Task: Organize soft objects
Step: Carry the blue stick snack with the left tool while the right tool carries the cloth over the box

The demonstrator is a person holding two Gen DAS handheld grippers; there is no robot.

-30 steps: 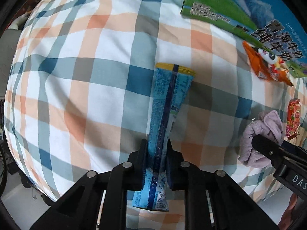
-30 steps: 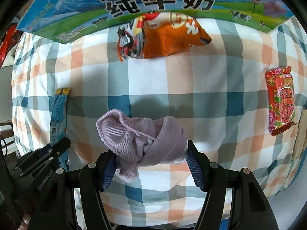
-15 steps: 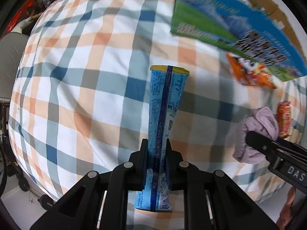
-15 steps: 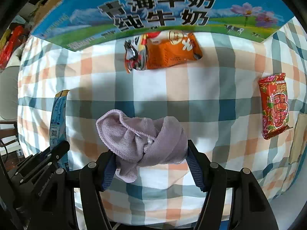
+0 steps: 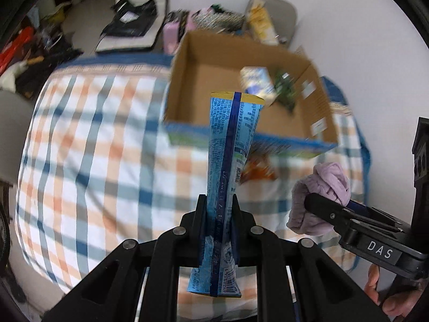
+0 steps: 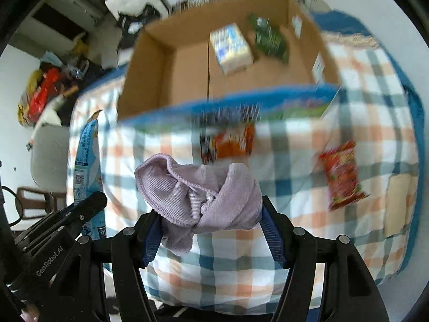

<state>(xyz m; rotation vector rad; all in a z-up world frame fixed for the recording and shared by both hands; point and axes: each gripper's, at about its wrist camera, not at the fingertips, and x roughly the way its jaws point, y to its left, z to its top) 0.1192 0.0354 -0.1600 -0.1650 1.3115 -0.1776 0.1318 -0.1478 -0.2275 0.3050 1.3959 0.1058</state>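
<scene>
Left gripper (image 5: 216, 230): jaws clamped narrow on a long blue foil snack packet (image 5: 230, 166), gripped near its lower end

Packet axis: long axis runs straight out along the fingers, yellow-edged seal farthest from the gripper and aimed at the open brown cardboard box (image 5: 214, 64); barcode end hangs below the jaws

Packet position: held in the air above the orange, blue and white checked cloth (image 5: 88, 145), its far tip overlapping the box's near wall in the left wrist view

Right gripper (image 6: 211, 230): jaws set moderately wide, closed on a crumpled lilac knit cloth (image 6: 198, 190) bunched between the blue pads

Lilac cloth position: lifted off the checked cloth, short of the box's near wall; in the left wrist view it sits right of the packet

Box: open-topped, standing on the far part of the checked cloth, its outer near wall printed blue and green

Box contents: a pale blue-and-white carton-like pack (image 6: 232, 48) and a dark green packet (image 6: 269, 39), both toward the box's far right corner; the rest of the floor is bare cardboard

Beside the box: an orange snack bag (image 6: 233, 141) lies on the checked cloth just in front of the near wall; a red snack packet (image 6: 343, 174) lies farther right of it, well apart from the box
</scene>
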